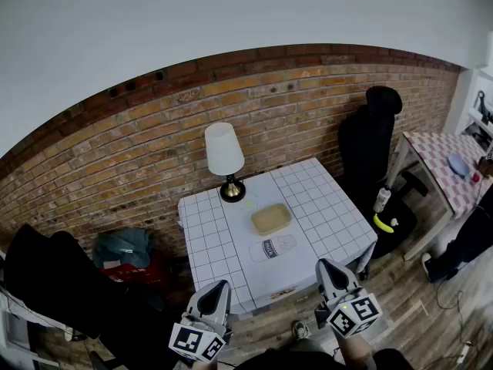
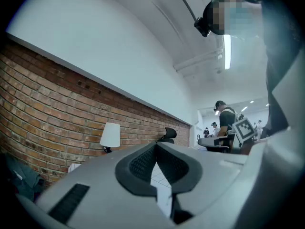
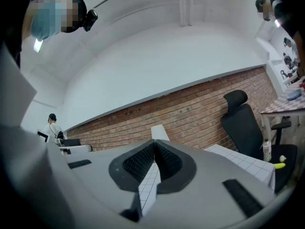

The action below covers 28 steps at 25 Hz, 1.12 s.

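Note:
I hold both grippers low in front of a small table with a white grid cloth [image 1: 323,206]. My left gripper [image 1: 218,287] is shut and empty, short of the table's near left corner. My right gripper [image 1: 326,265] is also shut and empty, just over the near right edge. On the cloth lie a tan shallow tray [image 1: 270,218] and a clear carton-shaped package [image 1: 273,247] nearer to me. A lamp with a white shade [image 1: 223,149] stands at the back left. In both gripper views the pads [image 2: 143,163] [image 3: 139,162] meet at the tips, aimed upward at the wall.
A red brick wall [image 1: 139,145] runs behind the table. A black office chair [image 1: 368,137] stands at the right, with a bottle [image 1: 381,199] and a banana [image 1: 383,223] on its seat. A checkered table [image 1: 447,164] is far right. A blue bag [image 1: 123,247] lies at left.

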Each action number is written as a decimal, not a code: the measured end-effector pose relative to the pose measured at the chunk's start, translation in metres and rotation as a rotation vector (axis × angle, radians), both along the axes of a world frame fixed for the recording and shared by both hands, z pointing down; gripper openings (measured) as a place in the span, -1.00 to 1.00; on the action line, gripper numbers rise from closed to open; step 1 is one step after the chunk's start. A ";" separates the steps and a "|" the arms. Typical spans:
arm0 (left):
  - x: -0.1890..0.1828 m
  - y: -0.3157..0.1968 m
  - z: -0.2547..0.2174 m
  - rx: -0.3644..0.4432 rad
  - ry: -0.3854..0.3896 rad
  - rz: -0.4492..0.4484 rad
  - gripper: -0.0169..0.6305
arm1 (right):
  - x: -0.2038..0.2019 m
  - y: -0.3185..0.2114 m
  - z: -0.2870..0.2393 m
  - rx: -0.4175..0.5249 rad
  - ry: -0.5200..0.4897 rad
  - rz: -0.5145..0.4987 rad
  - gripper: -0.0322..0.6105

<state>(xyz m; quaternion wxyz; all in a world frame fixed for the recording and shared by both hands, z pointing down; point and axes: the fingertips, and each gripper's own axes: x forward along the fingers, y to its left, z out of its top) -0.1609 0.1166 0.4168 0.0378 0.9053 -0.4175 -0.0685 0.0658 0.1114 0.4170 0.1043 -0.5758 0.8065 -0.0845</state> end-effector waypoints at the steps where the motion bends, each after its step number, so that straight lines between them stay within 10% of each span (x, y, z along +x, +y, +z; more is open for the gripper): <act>1: 0.001 0.001 0.002 -0.004 0.004 0.000 -0.91 | 0.000 0.001 0.001 -0.003 -0.004 -0.002 -0.89; 28: 0.078 -0.077 0.007 -0.032 0.029 -0.158 -0.91 | 0.076 -0.106 0.011 -0.037 -0.059 -0.158 -0.89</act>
